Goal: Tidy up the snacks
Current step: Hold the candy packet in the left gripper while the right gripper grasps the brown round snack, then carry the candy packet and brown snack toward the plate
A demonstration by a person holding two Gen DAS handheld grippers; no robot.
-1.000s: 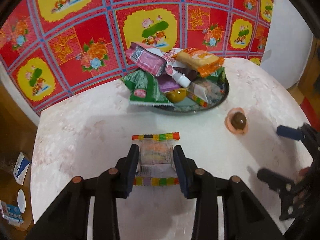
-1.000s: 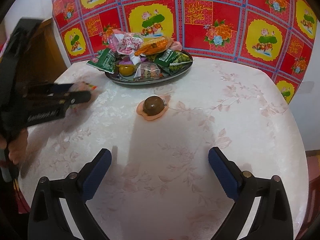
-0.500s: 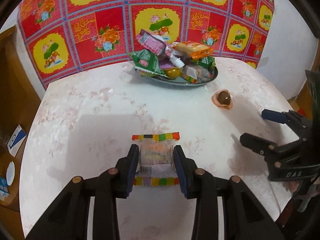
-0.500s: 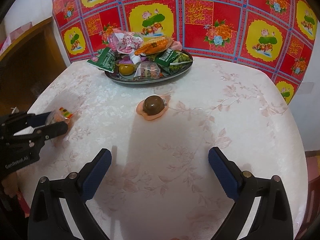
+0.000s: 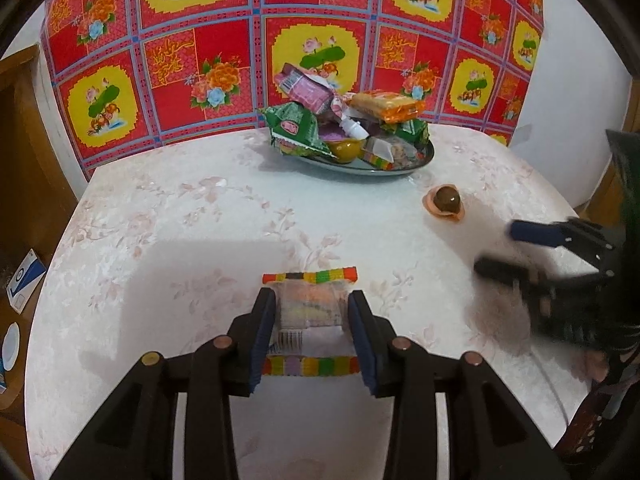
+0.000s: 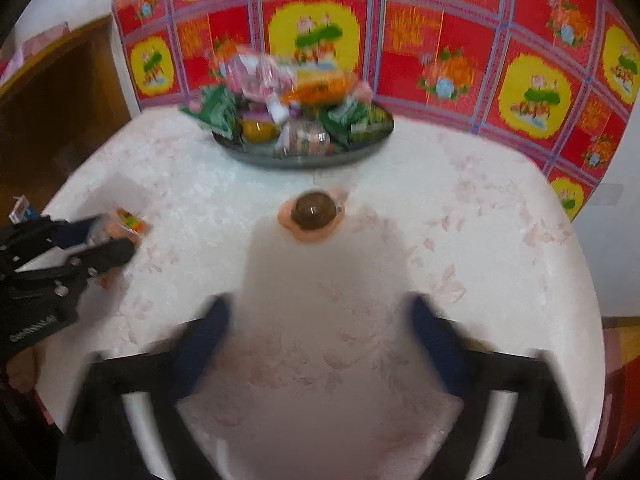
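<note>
Colours & patterns
Wall cloth (image 5: 224, 52): red/yellow floral squares, blue grid. Tablecloth (image 5: 192, 232): white w/ pale pink flowers. Clear packet (image 5: 310, 312): rainbow-striped ends. Jelly cup (image 6: 314, 211): brown, peach rim.

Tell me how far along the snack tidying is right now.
Mostly done: the tray is piled with snacks. In hand: the left gripper is clamped on a clear candy packet. Left: the round brown candy lies loose on the table, ahead of the open right gripper.
</note>
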